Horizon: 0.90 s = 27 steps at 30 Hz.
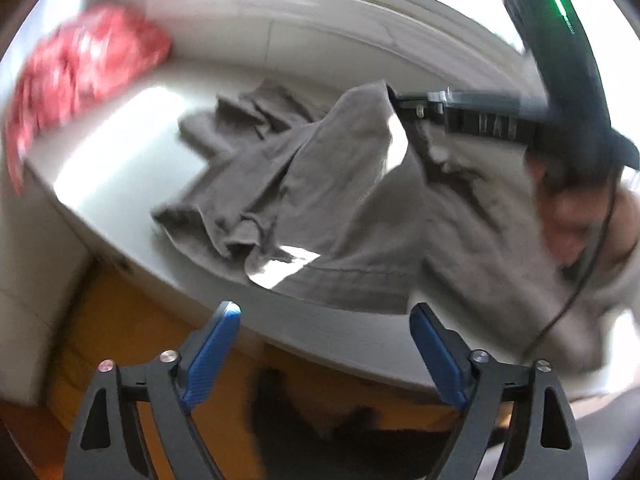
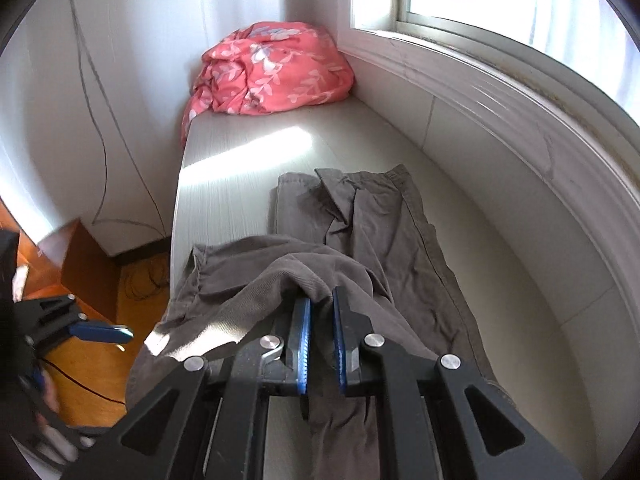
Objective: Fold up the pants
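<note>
The right gripper (image 2: 320,312) is clamped on a raised fold of the one pair of grey-brown pants (image 2: 384,220), which lies along a white window bench (image 2: 224,168). The left gripper (image 1: 324,320) hangs wide and empty off the bench's near edge, short of the pants. Only the right view shows clearly one pink flowered bundle (image 2: 272,68) at the far end.
</note>
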{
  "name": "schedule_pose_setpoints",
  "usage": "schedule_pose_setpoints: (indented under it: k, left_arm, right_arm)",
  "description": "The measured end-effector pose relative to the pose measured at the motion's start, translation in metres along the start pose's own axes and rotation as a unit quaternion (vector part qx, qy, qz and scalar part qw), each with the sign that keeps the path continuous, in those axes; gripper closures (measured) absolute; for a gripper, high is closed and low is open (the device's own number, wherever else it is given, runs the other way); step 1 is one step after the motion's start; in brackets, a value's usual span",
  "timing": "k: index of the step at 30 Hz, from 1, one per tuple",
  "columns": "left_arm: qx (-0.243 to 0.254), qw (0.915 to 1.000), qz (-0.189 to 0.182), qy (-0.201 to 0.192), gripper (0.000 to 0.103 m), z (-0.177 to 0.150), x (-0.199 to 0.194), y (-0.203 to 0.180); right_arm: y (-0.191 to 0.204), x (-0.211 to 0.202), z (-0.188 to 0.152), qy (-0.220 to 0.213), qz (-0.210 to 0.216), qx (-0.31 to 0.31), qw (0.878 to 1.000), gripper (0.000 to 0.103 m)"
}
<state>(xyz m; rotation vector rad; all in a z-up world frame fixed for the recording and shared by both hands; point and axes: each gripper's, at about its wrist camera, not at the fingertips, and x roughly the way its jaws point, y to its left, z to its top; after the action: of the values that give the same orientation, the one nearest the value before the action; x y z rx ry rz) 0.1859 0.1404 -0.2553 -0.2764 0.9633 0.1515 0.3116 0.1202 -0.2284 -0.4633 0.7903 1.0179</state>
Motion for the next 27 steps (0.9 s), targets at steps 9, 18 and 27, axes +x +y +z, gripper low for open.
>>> schedule_pose_setpoints:
  k: [9,18,27]
  left_arm:
    - [0.051,0.9869,0.129,-0.082,0.036,0.066,0.015,0.024]
    - [-0.032,0.9913,0.058,-0.114,0.064,0.156,0.026,0.079]
    - [-0.029,0.9953,0.045,-0.081,0.065,0.247,0.099,0.121]
  right_arm:
    - [-0.007,-0.012,0.009,-0.017,-0.006,0.022,1.000,0.096]
    - [-0.024,-0.004,0.031,-0.037,-0.049,0.086,0.994,0.096]
    - [-0.068,0.058,0.060,-0.009,-0.096,0.192,0.977,0.096]
